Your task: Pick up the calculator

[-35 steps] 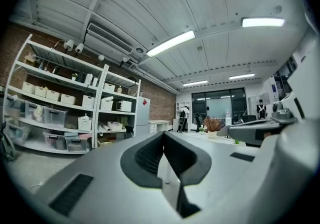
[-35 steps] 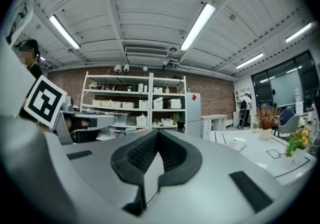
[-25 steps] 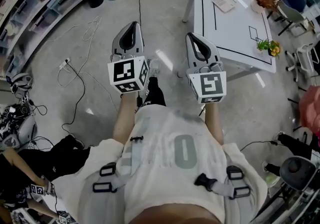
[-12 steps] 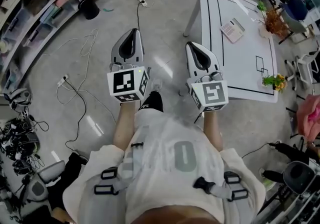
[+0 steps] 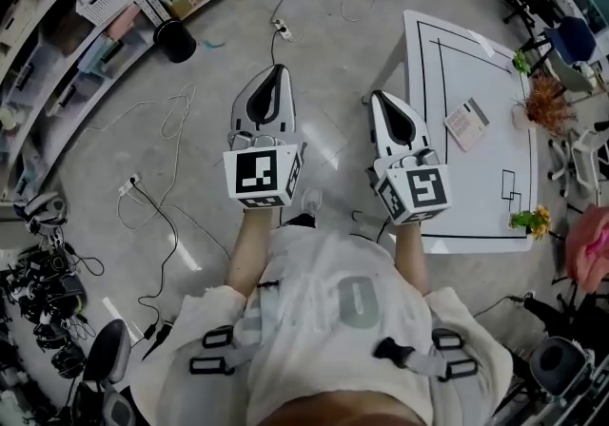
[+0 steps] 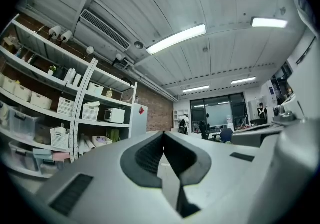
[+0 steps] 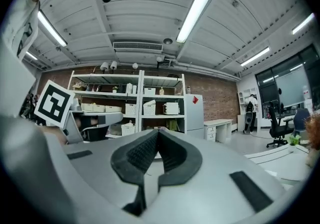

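The calculator (image 5: 466, 123), pale with a dark top strip, lies on the white table (image 5: 433, 186) at the right of the head view. My left gripper (image 5: 274, 75) is held out over the floor, jaws together and empty. My right gripper (image 5: 384, 101) is beside it, just left of the table's near edge, its jaws also together with nothing between them. In the left gripper view the left gripper (image 6: 163, 134) points level at the room. The right gripper (image 7: 157, 133) faces shelves in the right gripper view. The calculator shows in neither gripper view.
Two potted plants (image 5: 550, 101) (image 5: 529, 221) stand on the table's far side, with black tape lines marked on it. Office chairs (image 5: 569, 39) stand beyond. Cables (image 5: 166, 125) and a power strip (image 5: 282, 30) lie on the floor. Shelving (image 5: 86, 6) runs along the left.
The whole view has swung: the table and calculator slid rightward and lower in the head view, and both grippers travelled together with the person, still held out side by side.
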A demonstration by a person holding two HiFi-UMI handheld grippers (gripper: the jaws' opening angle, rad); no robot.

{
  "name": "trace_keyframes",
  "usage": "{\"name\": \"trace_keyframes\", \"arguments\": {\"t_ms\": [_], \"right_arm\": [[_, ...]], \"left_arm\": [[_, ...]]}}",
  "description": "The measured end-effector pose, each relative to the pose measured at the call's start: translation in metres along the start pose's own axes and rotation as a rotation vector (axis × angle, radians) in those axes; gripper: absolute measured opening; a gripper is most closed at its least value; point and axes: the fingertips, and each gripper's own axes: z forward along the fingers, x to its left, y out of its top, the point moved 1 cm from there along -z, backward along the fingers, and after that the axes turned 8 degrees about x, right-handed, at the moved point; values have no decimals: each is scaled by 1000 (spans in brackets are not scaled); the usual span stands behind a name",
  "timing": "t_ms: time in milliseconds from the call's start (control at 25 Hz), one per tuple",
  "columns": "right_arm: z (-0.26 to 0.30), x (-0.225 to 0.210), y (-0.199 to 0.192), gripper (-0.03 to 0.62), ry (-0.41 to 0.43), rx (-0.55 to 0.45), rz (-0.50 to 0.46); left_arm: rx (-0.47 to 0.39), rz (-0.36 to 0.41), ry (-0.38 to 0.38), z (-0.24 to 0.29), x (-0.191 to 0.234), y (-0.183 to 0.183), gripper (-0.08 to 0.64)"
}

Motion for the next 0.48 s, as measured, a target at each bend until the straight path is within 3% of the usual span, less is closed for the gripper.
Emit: {"name": "trace_keyframes", "arguments": {"t_ms": [200, 480], "right_arm": [[43, -13, -2, 8, -8, 12, 20], [81, -28, 6, 8, 38, -3, 31]], "left_arm": [[-4, 80, 28, 26, 10, -3, 20], [58, 54, 98, 50, 23, -22, 20]]}}
